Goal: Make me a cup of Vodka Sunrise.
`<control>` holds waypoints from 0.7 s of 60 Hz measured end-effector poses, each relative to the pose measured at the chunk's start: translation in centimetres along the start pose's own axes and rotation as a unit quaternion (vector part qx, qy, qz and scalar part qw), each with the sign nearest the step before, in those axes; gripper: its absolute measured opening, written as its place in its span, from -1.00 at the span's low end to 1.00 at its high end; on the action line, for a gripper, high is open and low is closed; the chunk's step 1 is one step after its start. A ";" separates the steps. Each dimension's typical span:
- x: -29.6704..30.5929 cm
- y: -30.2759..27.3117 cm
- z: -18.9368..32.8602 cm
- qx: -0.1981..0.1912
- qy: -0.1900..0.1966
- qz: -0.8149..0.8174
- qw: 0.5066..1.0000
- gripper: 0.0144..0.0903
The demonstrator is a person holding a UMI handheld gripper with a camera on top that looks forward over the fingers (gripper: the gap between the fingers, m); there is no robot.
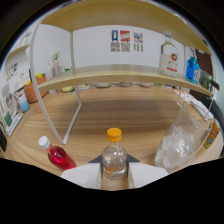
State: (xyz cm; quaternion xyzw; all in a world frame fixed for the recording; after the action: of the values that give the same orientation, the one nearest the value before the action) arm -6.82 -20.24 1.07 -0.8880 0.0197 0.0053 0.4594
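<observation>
In the gripper view, the gripper (114, 176) clamps both white fingers (85, 176) on a clear bottle with an orange cap (114, 155). The bottle stands upright between them, cap up, over the wooden counter (125, 112). A red-liquid bottle (57, 154) lies tilted beside one finger; an ice-filled glass (179, 142) stands near the other.
</observation>
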 end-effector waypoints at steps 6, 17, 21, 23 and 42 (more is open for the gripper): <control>0.0 0.1 0.1 -0.002 0.002 0.000 1.000 -0.43; -0.1 0.3 0.0 -0.007 -0.002 -0.004 1.000 -0.39; -0.1 0.6 -0.2 -0.012 -0.005 -0.008 1.000 -0.15; -0.1 0.7 -0.6 -0.013 -0.011 -0.010 1.000 -0.05; -0.2 -5.3 -11.0 0.060 -0.059 -0.024 0.996 0.90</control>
State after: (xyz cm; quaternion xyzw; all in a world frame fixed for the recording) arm -6.87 -26.14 11.73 -0.8574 -0.0286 0.0452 0.5119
